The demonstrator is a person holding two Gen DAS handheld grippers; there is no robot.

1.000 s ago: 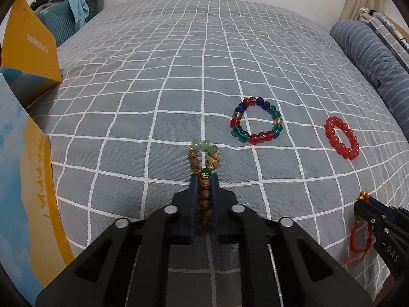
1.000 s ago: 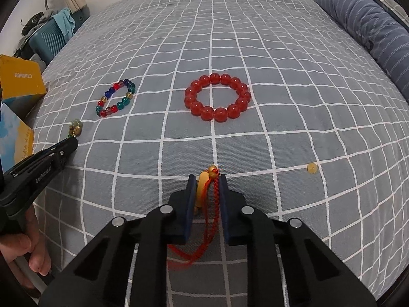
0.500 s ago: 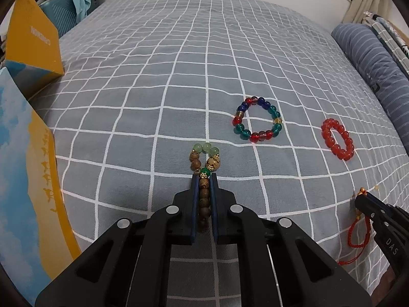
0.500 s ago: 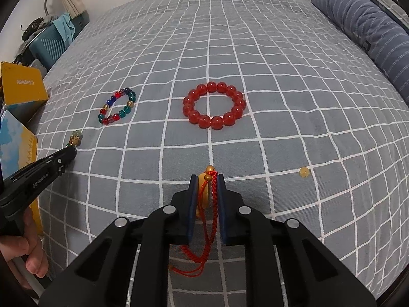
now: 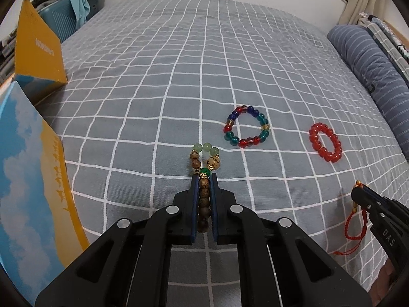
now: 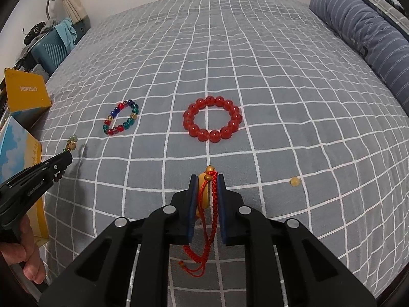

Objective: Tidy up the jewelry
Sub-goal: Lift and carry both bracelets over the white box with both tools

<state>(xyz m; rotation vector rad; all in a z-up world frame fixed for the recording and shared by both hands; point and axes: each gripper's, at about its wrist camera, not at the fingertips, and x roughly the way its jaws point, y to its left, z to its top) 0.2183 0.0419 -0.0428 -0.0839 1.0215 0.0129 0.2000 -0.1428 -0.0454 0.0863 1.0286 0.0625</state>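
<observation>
My left gripper (image 5: 204, 179) is shut on a wooden bead bracelet (image 5: 204, 161) with pale green beads, held above the grey checked bedspread. My right gripper (image 6: 207, 179) is shut on a red cord bracelet (image 6: 216, 199) with amber beads, its tail hanging below the fingers. A multicoloured glass bead bracelet (image 5: 246, 125) (image 6: 120, 120) and a red bead bracelet (image 5: 325, 142) (image 6: 212, 119) lie flat on the bed ahead. The right gripper (image 5: 358, 192) shows at the left wrist view's right edge, and the left gripper (image 6: 67, 154) appears at the right wrist view's left edge.
An open yellow-and-blue box (image 5: 30, 179) stands at the left with its yellow lid (image 5: 38, 48) raised. One loose amber bead (image 6: 294, 181) lies on the bed to the right. A striped blue bolster (image 6: 363, 35) lines the right side. A hand (image 6: 28, 255) holds the left gripper's handle.
Both grippers have risen slightly with their bracelets, so the bed and the two lying bracelets look a little farther away. The grips are unchanged.
</observation>
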